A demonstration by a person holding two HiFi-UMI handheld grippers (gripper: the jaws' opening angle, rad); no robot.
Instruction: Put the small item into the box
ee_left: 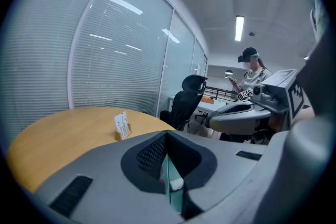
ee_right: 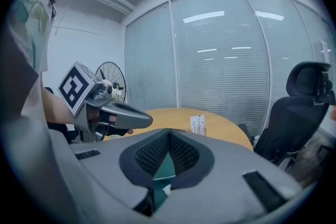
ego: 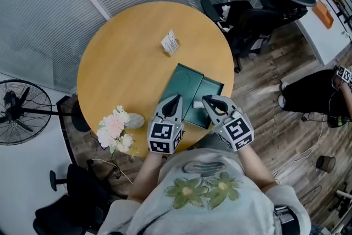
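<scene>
The left gripper (ego: 177, 99) and right gripper (ego: 205, 99) are shut empty (2 closed pairs). The small item (ego: 197, 104) seems laid in the box (ego: 187, 81), which should be cleared without being nudged.

Open teal box (ego: 190, 85), lying flat – small white item (ego: 197, 104) at its near edge.

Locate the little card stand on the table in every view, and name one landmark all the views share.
Head view: card stand at upper centre, beyond the teal box.
Left gripper view: card stand left of centre, a little below mid-height.
Right gripper view: card stand just right of centre, a little below mid-height.
Shared landmark: the round wooden table it stands on.
</scene>
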